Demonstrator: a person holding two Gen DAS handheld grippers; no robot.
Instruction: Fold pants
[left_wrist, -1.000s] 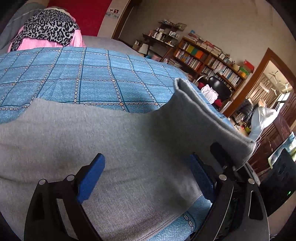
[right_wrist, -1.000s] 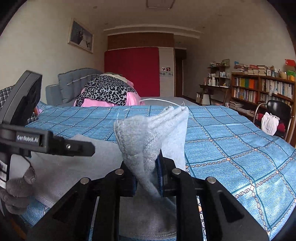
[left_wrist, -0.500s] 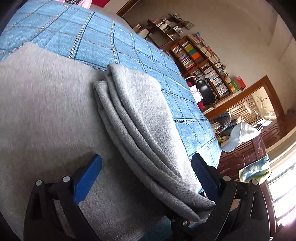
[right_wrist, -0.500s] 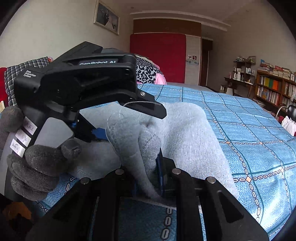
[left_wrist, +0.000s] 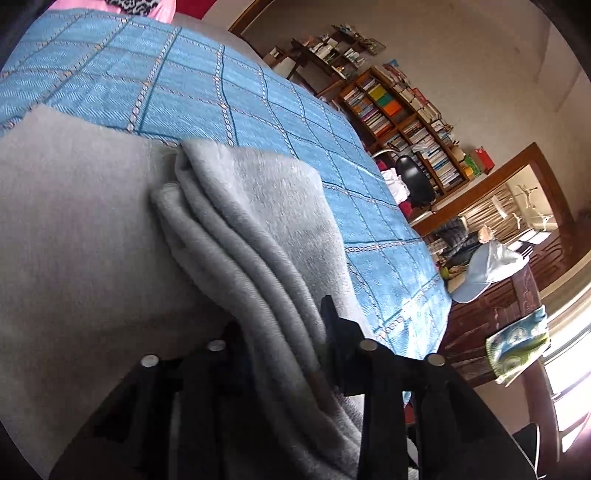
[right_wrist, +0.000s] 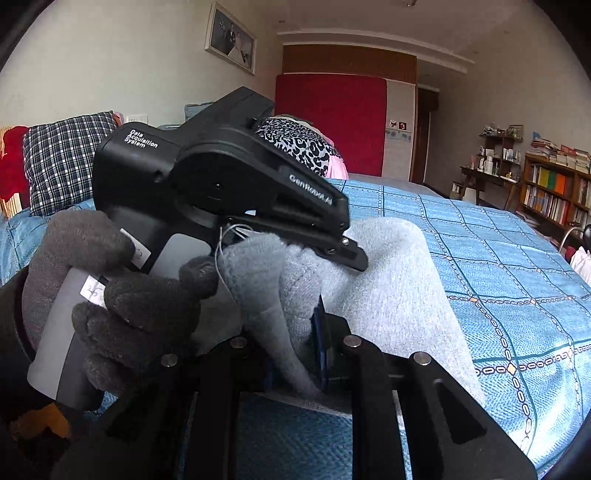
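Pants: grey, spread on the blue bedspread, layered edge bunched at the near corner.
Left gripper: jaws just closing, now clamped on that stack.
Right gripper: pinched tight on the same bundle.
Gloved hand: crowds the right gripper.
Risk: thick stack; inner layers may slip, fold skews; tools may collide.

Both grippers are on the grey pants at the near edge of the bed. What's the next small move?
Probably lift both together. The left gripper has just closed onto the pants' stacked edges; the right gripper pinches the same bunch.
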